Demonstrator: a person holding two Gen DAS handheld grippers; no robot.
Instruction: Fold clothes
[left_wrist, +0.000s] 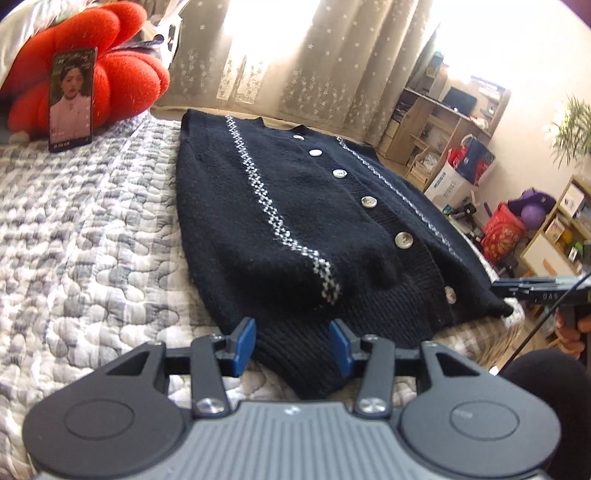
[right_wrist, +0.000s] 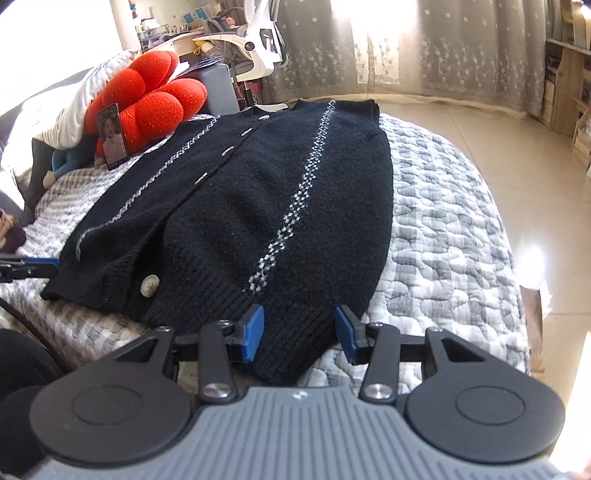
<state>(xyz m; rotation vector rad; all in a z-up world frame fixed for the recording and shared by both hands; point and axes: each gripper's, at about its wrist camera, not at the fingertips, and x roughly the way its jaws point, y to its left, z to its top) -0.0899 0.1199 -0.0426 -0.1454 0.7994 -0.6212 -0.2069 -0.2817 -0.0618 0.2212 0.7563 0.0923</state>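
A black knit cardigan (left_wrist: 295, 221) with pale buttons and two white checked stripes lies flat and buttoned on the quilted bed (left_wrist: 92, 240), hem toward me. My left gripper (left_wrist: 293, 345) sits at the hem's left corner. Its blue pads stand apart with the ribbed hem lying loose between them. In the right wrist view the same cardigan (right_wrist: 240, 206) stretches away, and my right gripper (right_wrist: 299, 332) has its pads against both sides of the hem's right corner. Each gripper shows at the edge of the other's view, the right gripper (left_wrist: 496, 286) and the left gripper (right_wrist: 55, 263).
A red flower-shaped cushion (left_wrist: 122, 74) with a photo card (left_wrist: 71, 99) leaning on it sits at the head of the bed, beside a white pillow (right_wrist: 74, 96). The quilt (right_wrist: 443, 240) drops off to tiled floor (right_wrist: 517, 147) on the right. Shelves (left_wrist: 443, 118) and bags stand beyond.
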